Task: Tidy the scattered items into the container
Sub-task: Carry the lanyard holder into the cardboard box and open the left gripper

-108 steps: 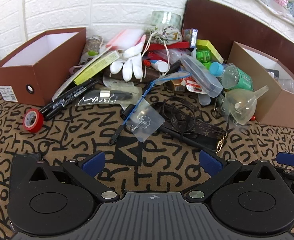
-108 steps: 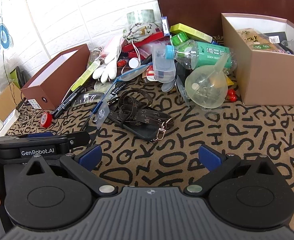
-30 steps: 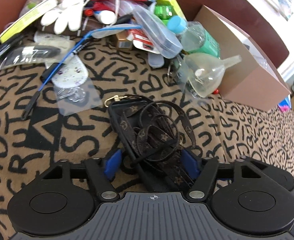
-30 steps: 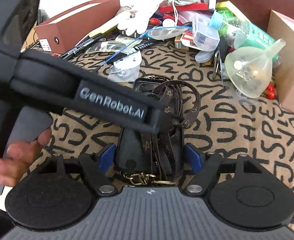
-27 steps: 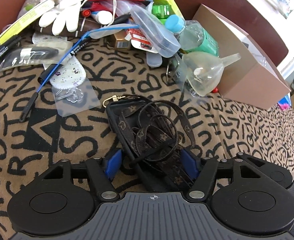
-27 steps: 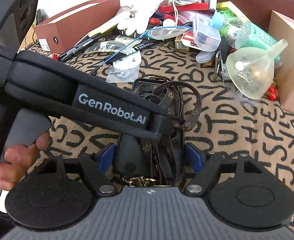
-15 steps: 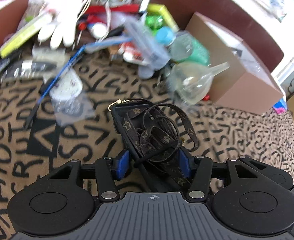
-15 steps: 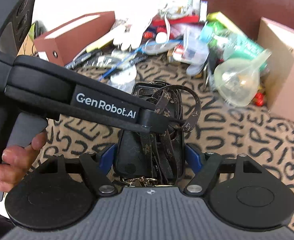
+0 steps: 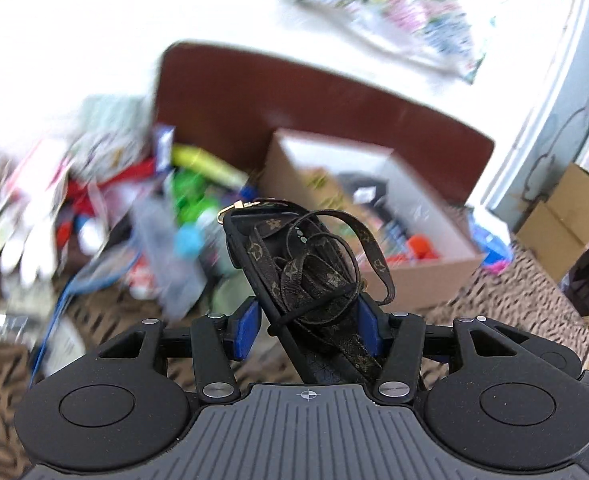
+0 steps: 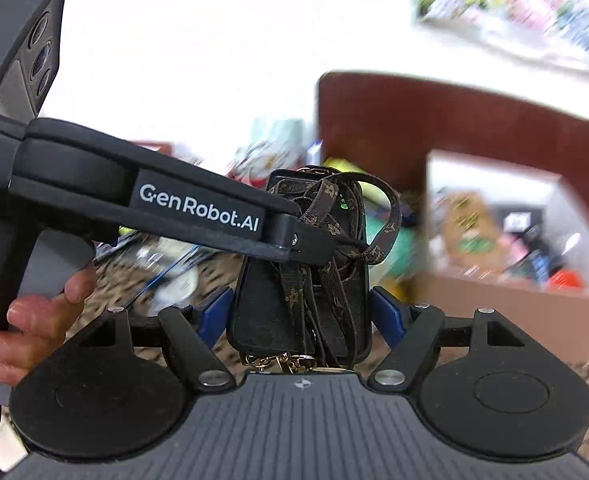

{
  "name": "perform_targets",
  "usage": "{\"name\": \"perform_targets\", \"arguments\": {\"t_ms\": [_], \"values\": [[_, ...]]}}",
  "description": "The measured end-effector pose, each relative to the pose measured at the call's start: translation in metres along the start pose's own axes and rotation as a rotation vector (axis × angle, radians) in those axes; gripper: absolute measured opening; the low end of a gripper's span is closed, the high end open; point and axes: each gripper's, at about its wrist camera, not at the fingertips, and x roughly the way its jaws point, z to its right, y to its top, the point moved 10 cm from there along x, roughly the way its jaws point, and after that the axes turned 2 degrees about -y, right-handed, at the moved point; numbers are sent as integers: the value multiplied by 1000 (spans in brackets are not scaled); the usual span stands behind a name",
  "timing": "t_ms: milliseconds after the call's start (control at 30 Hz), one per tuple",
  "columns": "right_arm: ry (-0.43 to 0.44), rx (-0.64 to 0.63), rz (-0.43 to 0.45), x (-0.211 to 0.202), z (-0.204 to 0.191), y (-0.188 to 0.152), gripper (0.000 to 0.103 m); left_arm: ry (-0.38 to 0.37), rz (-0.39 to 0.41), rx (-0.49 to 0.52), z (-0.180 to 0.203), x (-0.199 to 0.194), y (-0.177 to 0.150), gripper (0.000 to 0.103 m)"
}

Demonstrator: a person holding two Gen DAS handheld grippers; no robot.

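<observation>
Now the black phone case with brown monogram strap (image 9: 294, 264) is gripped aloft by both grippers, left (image 9: 308, 326) and right (image 10: 300, 316); next, carriage over the open tan cardboard box (image 9: 426, 276) is called for.

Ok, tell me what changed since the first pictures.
Both tongs, left and right, closed on the black phone case with its brown strap and lifted it off the patterned cloth toward the tan box. The clutter pile remains on the cloth.
</observation>
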Motion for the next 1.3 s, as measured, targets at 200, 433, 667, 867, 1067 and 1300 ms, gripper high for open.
{"name": "perform_targets", "arguments": {"t_ms": [200,433,667,867,1067,1300], "values": [[-75,1,67,-4,54,47,78,-47,62,59,43,26,60,53],[-140,10,92,16,121,86,78,-103,89,66,77,77,120,53],[-193,7,57,42,195,97,78,-171,64,44,108,148,146,53],[-235,30,22,62,250,94,78,-220,24,33,130,206,156,54],[-243,58,-16,87,283,80,78,-227,-12,15,136,257,152,54],[-256,99,-101,131,309,55,83,-145,-15,28,116,302,147,94]]}}
